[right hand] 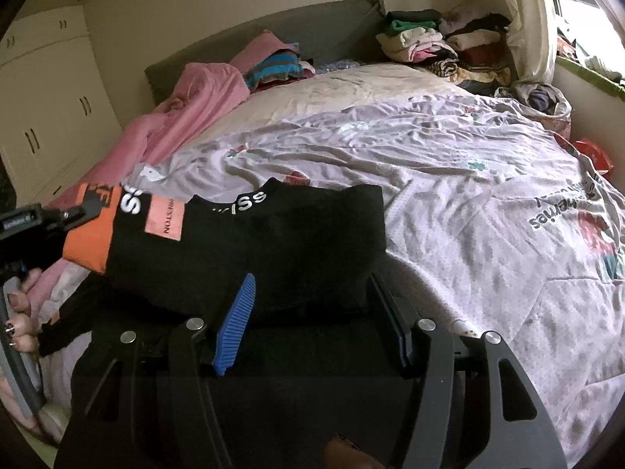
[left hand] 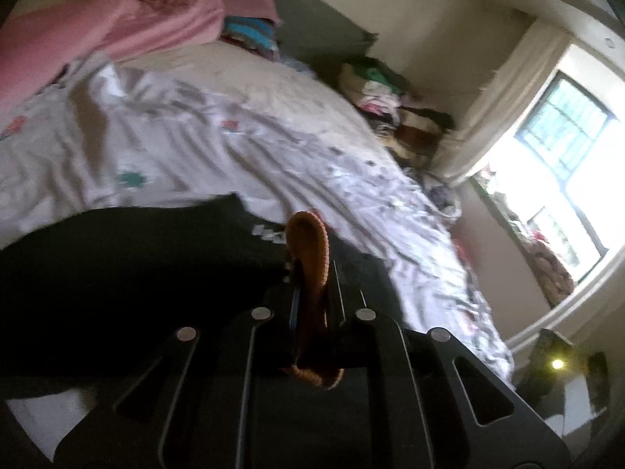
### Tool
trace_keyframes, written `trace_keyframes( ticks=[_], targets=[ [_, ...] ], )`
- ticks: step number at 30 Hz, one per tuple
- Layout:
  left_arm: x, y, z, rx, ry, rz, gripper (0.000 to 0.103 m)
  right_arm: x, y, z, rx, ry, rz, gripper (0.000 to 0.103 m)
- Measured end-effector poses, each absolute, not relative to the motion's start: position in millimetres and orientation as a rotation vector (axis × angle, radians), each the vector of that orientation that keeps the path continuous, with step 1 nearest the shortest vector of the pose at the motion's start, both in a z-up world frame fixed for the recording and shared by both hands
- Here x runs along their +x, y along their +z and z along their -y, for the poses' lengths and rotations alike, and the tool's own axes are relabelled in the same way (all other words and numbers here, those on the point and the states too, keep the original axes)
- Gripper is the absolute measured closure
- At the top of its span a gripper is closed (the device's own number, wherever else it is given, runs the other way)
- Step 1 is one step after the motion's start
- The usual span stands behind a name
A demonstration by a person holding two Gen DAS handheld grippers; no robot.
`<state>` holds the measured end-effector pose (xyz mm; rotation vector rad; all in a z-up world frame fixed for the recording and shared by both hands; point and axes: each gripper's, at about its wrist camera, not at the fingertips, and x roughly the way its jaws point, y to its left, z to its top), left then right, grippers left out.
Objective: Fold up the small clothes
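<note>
1. The black sweater (right hand: 250, 250) lies on the bed in the lower left and centre of the right wrist view, with white letters along its collar, a pink patch near the shoulder and an orange band (right hand: 88, 234) at its left end.
2. The right claw (right hand: 312, 324) sits at the bottom centre of that view with its jaws spread wide. The blue ribbed pad (right hand: 234, 328) is on the left, the dark finger on the right, and the near edge of the sweater lies in the gap between them. Nothing is clamped.
3. The left claw (left hand: 312, 273) fills the bottom centre of the left wrist view, its fingers drawn close together on a strip of brown-orange ribbed cloth (left hand: 308, 242) that sticks up between them. The black body of the sweater (left hand: 136, 258) spreads to the left of this claw.
4. In the right wrist view the left claw (right hand: 88, 205) shows at the far left edge, at the orange end of the sweater.
5. The flowered white sheet (right hand: 449, 164) covers the bed to the right of the sweater.
6. A pink blanket (right hand: 203, 101) lies in the upper left of the right wrist view, and a pile of clothes (right hand: 437, 43) sits in the upper right by the headboard.
</note>
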<state>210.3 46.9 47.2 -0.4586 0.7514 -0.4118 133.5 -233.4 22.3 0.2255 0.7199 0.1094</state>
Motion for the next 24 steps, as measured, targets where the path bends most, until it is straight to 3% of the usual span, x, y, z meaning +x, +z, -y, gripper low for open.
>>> trace_keyframes(
  ticks=[12, 24],
  targets=[
    [222.5, -5.0, -78.1, -0.476, -0.273, -0.892, 0.098, 163.1, 5.7, 215.4, 0.169, 0.094, -0.775, 0.045],
    [212.6, 8.2, -91.0, -0.414, -0.190, -0.833, 0.095, 190.6, -1.8, 204.7, 0.129, 0.103, -0.810, 0.045]
  ],
)
